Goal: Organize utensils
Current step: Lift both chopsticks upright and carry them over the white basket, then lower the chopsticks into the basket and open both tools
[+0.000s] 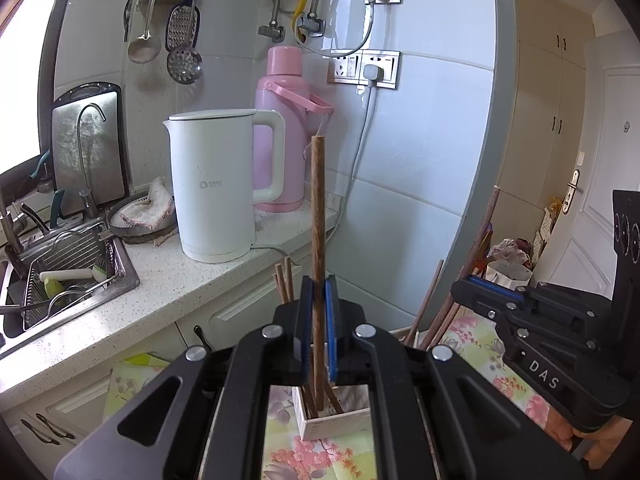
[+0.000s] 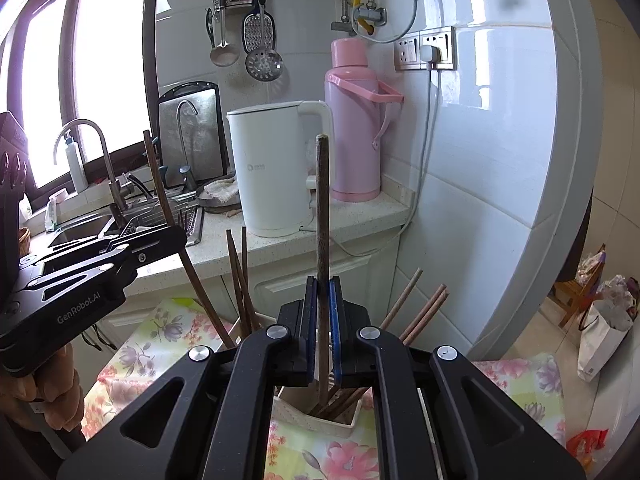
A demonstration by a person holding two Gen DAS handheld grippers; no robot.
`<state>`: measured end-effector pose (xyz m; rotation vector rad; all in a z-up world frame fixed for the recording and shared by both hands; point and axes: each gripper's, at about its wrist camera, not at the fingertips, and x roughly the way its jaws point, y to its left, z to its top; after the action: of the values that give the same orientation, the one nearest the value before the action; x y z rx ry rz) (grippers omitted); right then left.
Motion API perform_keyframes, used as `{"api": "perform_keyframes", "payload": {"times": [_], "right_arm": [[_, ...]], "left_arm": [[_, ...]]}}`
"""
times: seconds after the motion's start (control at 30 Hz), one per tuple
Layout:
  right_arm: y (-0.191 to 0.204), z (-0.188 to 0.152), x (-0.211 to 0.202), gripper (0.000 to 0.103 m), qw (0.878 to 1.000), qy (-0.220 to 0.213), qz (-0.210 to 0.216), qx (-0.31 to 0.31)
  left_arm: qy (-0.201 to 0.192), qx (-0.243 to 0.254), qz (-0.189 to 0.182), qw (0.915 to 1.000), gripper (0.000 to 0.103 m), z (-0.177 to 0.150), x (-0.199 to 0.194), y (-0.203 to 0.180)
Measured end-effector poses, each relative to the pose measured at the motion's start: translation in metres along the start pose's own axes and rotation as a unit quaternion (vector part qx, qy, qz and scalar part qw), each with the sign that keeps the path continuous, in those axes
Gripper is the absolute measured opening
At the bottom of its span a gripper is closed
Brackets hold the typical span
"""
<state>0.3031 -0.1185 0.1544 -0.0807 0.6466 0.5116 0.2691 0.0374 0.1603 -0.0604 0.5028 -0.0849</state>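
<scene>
Chopsticks — one brown wooden stick per gripper, both upright. Left gripper clamped on a chopstick, blue pads pressed to either side of the shaft, lower end down inside the white holder box among other sticks. Right gripper likewise clamped on its own chopstick, lower end reaching into the same holder. Further chopsticks leaning out of the holder to left and right, tips fanned apart. Holder standing on a floral tablecloth, near side of the scene. Beyond it, a speckled counter carrying a white electric kettle with a pink thermos just behind and to its right. Sink with a wire rack at far left — ladle and skimmers hanging on the tiled wall above. A hand visible on the left gripper's grip in the right wrist view.
</scene>
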Motion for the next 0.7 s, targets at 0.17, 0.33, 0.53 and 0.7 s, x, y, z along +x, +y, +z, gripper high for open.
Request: {"api": "perform_keyframes", "payload": {"times": [0.17, 0.33, 0.53, 0.7], "right_arm": [[-0.001, -0.006, 0.007, 0.007, 1.000, 0.007, 0.003, 0.004], [-0.001, -0.011, 0.013, 0.007, 1.000, 0.016, 0.003, 0.004], [-0.001, -0.018, 0.020, 0.007, 1.000, 0.030, 0.006, 0.003], [-0.001, -0.023, 0.027, 0.007, 0.999, 0.040, 0.006, 0.004]], "left_arm": [[0.008, 0.001, -0.001, 1.0000, 0.006, -0.009, 0.008, -0.001], [0.019, -0.001, -0.003, 0.9998, 0.006, -0.016, 0.015, -0.001], [0.037, 0.002, -0.003, 0.9993, 0.006, -0.027, 0.026, -0.004], [0.053, 0.002, 0.000, 0.9986, 0.006, -0.031, 0.035, -0.003]]}}
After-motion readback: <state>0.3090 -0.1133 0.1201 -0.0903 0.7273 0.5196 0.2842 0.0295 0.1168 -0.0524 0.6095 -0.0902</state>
